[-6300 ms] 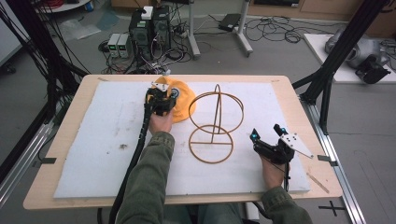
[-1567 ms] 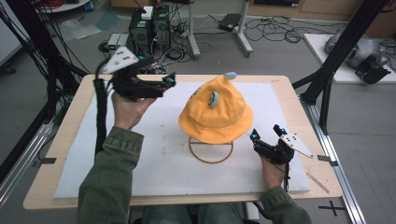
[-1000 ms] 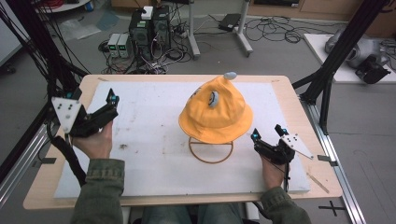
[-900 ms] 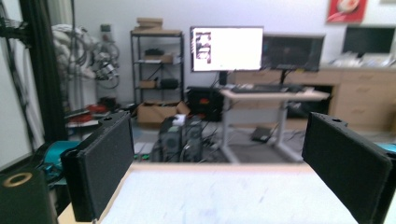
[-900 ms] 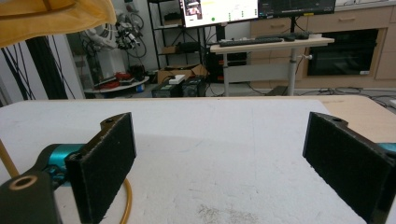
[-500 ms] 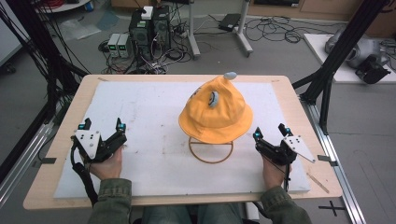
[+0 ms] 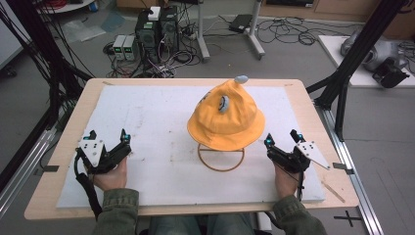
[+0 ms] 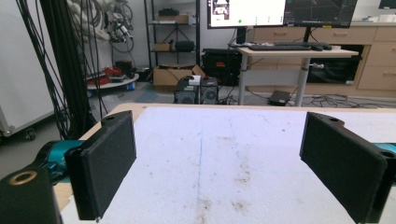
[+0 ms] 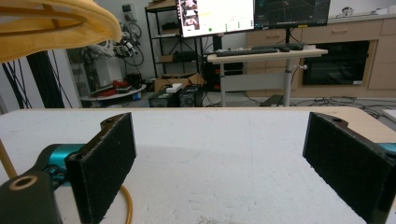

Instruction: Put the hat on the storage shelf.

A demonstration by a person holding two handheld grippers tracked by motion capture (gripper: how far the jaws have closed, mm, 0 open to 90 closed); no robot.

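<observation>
An orange bucket hat (image 7: 226,118) with a grey knob on top sits on a wire stand whose ring base (image 7: 220,157) rests on the white board (image 7: 156,122). The hat's brim (image 9: 51,21) fills the upper left of the right gripper view. My left gripper (image 7: 108,137) rests open near the board's front left, jaws wide with nothing between them (image 8: 224,163). At the front right, just right of the stand, my right gripper (image 7: 282,138) is open and empty too (image 9: 224,158); the stand's ring (image 9: 125,200) curves past its left jaw.
The board lies on a wooden table (image 7: 313,112). Black frame posts (image 7: 352,54) stand at the right and left edges. Computers (image 7: 156,29), cables and desk legs are on the floor beyond the far edge.
The hat went from my left gripper onto the wire stand. The left gripper let go, swung left and came down to the front left. The right gripper barely moved.
</observation>
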